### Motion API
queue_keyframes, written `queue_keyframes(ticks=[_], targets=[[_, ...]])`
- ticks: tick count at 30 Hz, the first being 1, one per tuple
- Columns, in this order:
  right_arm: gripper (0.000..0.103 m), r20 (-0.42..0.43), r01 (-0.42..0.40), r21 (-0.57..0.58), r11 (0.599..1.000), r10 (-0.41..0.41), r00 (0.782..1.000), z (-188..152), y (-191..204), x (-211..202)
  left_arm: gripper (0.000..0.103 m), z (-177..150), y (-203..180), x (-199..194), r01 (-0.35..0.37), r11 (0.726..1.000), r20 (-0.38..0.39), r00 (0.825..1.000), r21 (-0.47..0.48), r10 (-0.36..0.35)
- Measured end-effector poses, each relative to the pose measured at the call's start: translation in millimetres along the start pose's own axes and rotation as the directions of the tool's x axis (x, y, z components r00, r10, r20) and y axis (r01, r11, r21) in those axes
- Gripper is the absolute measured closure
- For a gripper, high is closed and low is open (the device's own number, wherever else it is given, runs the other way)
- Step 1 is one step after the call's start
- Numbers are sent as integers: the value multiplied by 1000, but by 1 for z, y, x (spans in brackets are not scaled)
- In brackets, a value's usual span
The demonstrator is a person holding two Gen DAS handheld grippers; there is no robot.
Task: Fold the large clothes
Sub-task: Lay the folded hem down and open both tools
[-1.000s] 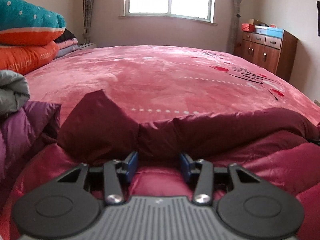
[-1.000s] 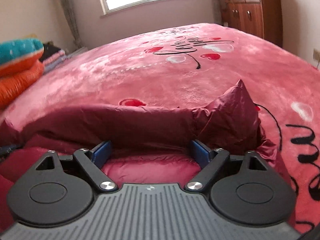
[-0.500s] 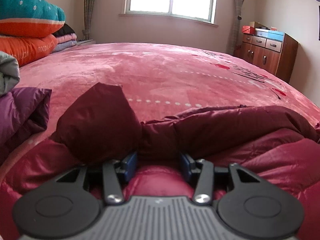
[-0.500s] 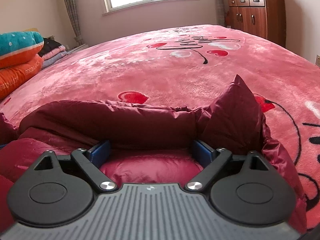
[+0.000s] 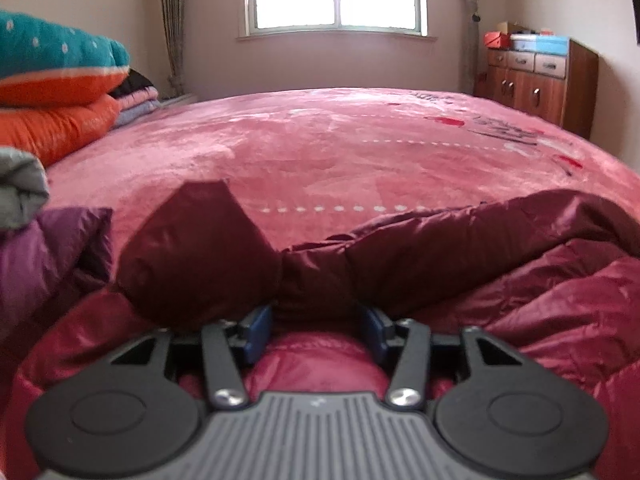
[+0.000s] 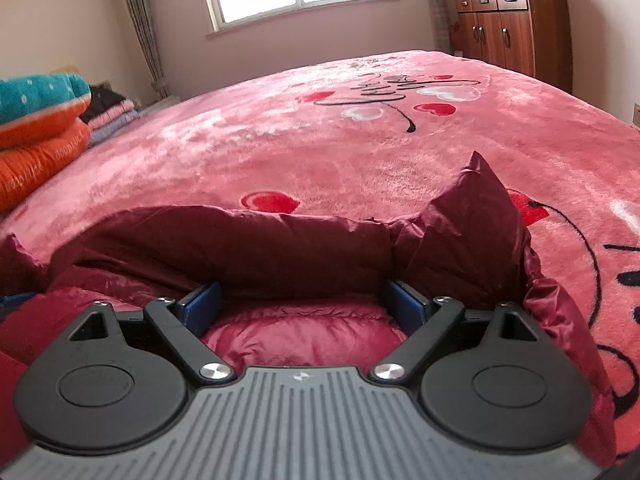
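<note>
A dark red puffy down jacket (image 5: 460, 252) lies bunched on the pink bed; it also shows in the right wrist view (image 6: 256, 244). My left gripper (image 5: 316, 328) is shut on a thick fold of the jacket near a raised corner (image 5: 200, 248) at its left. My right gripper (image 6: 304, 300) holds a wider fold of the jacket between its blue pads, with a pointed corner (image 6: 472, 224) sticking up at its right. Both grippers hold the fabric just above the bed.
The pink plush bedspread (image 5: 340, 148) stretches ahead. Stacked teal and orange bedding (image 5: 52, 92) sits at the left, with a purple garment (image 5: 44, 256) and a grey one (image 5: 20, 188) nearer. A wooden cabinet (image 6: 516, 24) stands at the far right.
Both grippers have lifted and tilted a little with the jacket edge; the view now shows more of the far wall and window. The grips look unchanged.
</note>
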State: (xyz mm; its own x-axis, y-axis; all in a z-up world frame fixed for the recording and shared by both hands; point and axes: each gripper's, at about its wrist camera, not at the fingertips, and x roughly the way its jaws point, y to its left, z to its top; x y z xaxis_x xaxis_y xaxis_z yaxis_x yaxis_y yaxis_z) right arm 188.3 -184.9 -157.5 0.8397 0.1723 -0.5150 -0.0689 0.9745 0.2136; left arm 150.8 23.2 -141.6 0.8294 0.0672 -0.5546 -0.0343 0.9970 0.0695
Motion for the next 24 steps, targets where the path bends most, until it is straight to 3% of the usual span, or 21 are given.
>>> queue_keyframes(ticks=[4, 9, 17, 24], targets=[[0, 40, -37, 45, 998, 35, 999, 3, -6, -20, 22, 9, 0, -13, -52, 999, -19, 998, 2, 52], [0, 155, -16, 23, 1000, 12, 988, 6, -2, -59, 11, 16, -3, -42, -77, 997, -20, 997, -3, 77], [0, 154, 11, 50, 999, -18, 988, 7, -5, -115, 4, 15, -14, -96, -65, 997, 9, 998, 34, 64], [0, 121, 87, 48, 995, -93, 988, -16, 1, -150, 3, 8, -9, -138, -64, 998, 26, 998, 25, 64]])
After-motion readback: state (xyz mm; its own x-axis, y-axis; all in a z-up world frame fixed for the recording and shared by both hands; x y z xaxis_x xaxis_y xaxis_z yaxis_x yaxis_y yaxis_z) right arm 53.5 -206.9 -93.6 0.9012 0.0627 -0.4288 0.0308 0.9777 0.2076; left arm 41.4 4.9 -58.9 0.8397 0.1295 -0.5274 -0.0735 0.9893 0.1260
